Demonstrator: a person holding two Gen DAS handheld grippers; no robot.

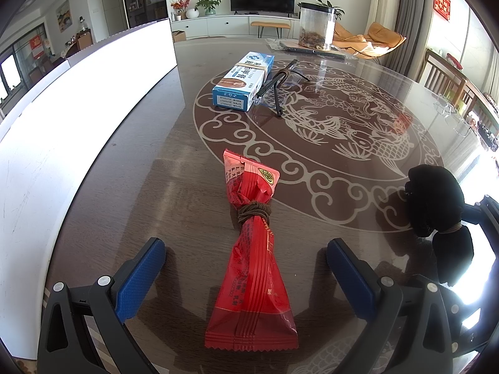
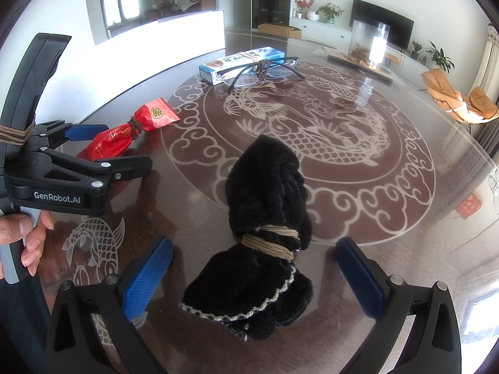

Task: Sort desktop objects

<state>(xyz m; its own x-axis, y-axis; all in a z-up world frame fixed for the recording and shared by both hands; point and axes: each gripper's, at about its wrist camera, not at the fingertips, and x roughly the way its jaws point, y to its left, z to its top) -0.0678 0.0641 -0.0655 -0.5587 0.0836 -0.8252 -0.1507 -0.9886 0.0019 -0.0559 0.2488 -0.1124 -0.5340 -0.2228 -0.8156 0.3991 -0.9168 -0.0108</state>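
We see both tongs wide open and holding nothing: the left gripper (image 1: pixel 246 268) has the red snack packet (image 1: pixel 251 255) lying between its 2 fingers, long axis pointing straight ahead. The right gripper (image 2: pixel 254 268) stands around the tied black cloth (image 2: pixel 265 240), which also points forward. Ahead of both, the table (image 1: pixel 343 171) has much free room before the blue box (image 1: pixel 243 81) and glasses (image 1: pixel 280 87), and a white wall (image 1: pixel 78 109) closes the left side.
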